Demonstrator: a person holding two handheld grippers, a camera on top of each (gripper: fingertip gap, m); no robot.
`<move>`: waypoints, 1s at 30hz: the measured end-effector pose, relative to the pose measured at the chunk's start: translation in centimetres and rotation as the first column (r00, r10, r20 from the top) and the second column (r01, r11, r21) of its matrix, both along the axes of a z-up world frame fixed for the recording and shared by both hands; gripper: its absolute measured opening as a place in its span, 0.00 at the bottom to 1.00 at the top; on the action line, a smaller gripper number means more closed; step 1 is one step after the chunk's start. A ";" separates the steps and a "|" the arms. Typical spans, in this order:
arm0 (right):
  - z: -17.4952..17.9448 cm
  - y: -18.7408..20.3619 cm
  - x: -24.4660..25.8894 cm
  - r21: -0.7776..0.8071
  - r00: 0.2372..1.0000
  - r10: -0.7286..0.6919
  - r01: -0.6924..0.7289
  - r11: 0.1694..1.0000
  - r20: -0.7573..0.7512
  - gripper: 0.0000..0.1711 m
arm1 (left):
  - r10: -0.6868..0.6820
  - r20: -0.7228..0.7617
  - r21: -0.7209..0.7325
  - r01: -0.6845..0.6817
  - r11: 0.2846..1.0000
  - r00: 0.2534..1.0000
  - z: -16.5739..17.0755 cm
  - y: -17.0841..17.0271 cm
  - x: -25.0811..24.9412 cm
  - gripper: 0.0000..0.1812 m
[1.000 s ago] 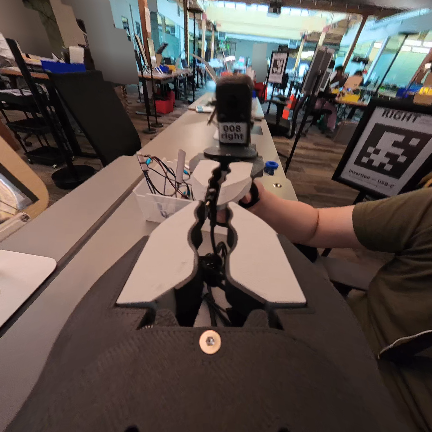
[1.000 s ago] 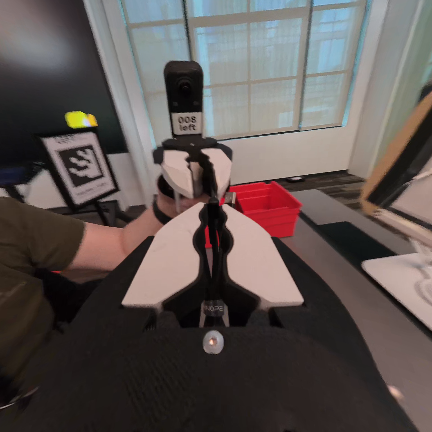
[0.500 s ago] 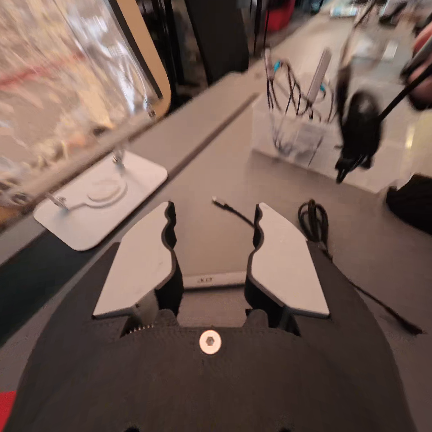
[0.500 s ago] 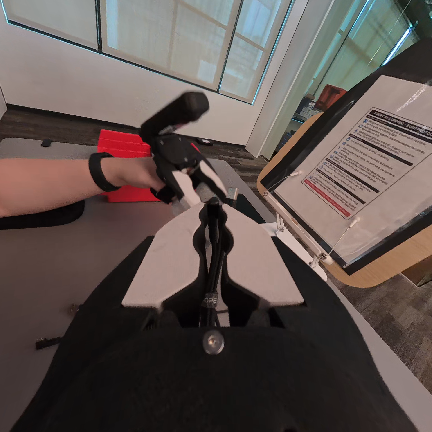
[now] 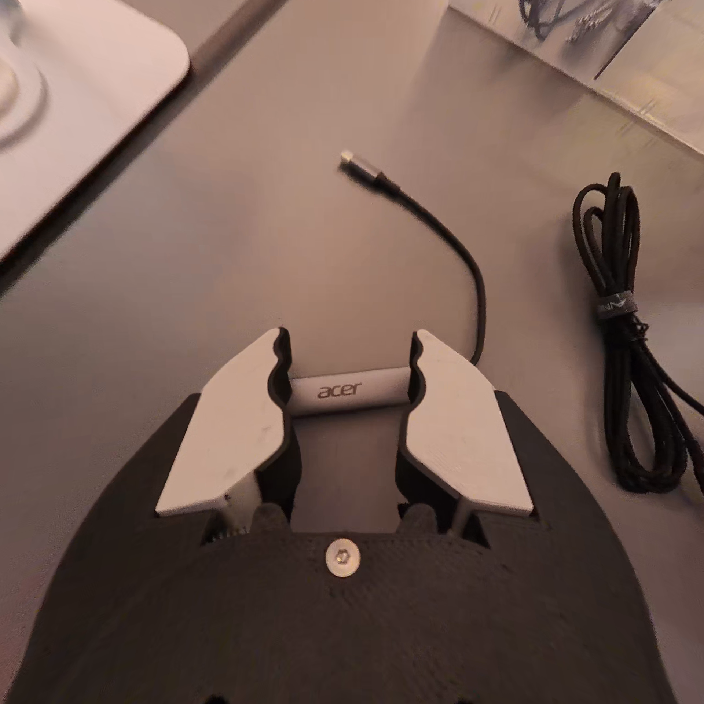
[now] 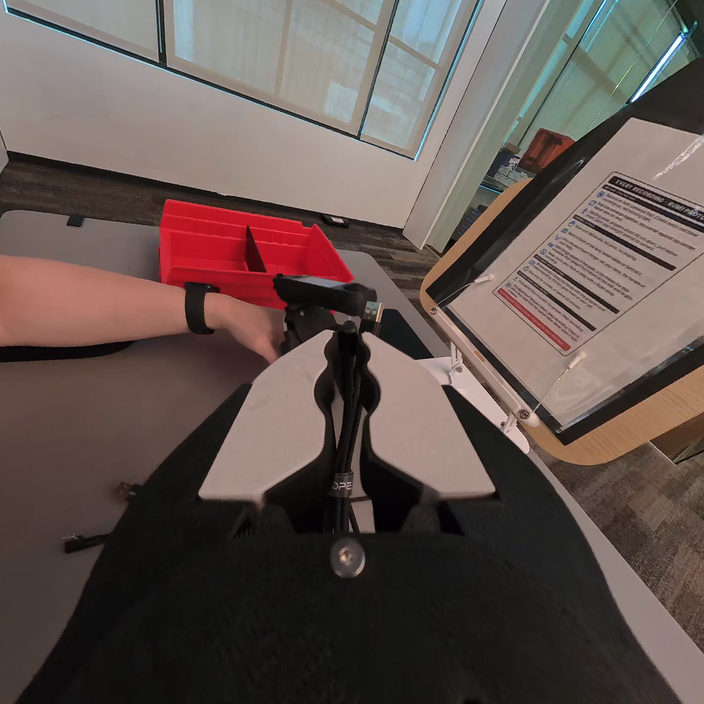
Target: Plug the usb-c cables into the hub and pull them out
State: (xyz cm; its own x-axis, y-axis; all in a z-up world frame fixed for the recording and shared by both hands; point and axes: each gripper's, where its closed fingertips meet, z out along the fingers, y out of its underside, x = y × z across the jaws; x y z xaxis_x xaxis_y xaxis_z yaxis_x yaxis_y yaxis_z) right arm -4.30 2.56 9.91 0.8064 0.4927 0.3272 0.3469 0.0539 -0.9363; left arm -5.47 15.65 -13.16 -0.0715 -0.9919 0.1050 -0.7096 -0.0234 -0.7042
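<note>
Left wrist view, 1 hub (image 5: 348, 393), 1 bundled cable (image 5: 617, 304)

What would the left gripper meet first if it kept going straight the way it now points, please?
Most likely the silver hub, which lies crosswise between the open fingers of the left gripper; beyond it is bare grey table. Depth is hard to judge.

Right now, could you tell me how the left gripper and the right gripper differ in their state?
The left gripper is open, its fingers astride the silver hub on the grey table; the right gripper is shut on a bundled black cable. The left is low over the table; the right is raised. Both have white fingers with black pads.
</note>
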 end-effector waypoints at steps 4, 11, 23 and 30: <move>-0.3 0.1 -0.1 -0.005 1.000 -0.002 0.002 1.000 0.013 0.05 | 0.016 -0.096 -0.078 -0.023 0.997 0.995 -1.4 0.1 -0.9 0.33; -0.5 0.2 -0.2 -0.014 1.000 -0.001 0.001 1.000 0.026 0.05 | -0.003 -0.299 -0.196 -0.059 0.979 0.954 -1.7 -1.5 -3.2 0.30; -1.2 0.3 -0.5 -0.026 0.997 -0.001 0.003 1.000 0.077 0.05 | -0.162 -0.594 -0.151 0.089 0.985 0.788 -2.0 -4.3 -9.2 0.26; -1.2 0.3 -0.4 -0.022 0.996 -0.006 0.008 1.000 0.086 0.05 | -0.158 -0.639 -0.032 0.180 0.983 0.753 -2.5 -4.0 -9.8 0.26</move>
State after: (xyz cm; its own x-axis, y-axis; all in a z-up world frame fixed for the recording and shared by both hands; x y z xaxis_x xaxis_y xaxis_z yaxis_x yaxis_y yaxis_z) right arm -4.66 2.85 8.73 0.7794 0.4949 0.3842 0.4265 0.0302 -0.9040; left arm -15.26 11.67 -15.62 -0.1656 -0.9735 0.1578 -0.9843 0.1532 -0.0874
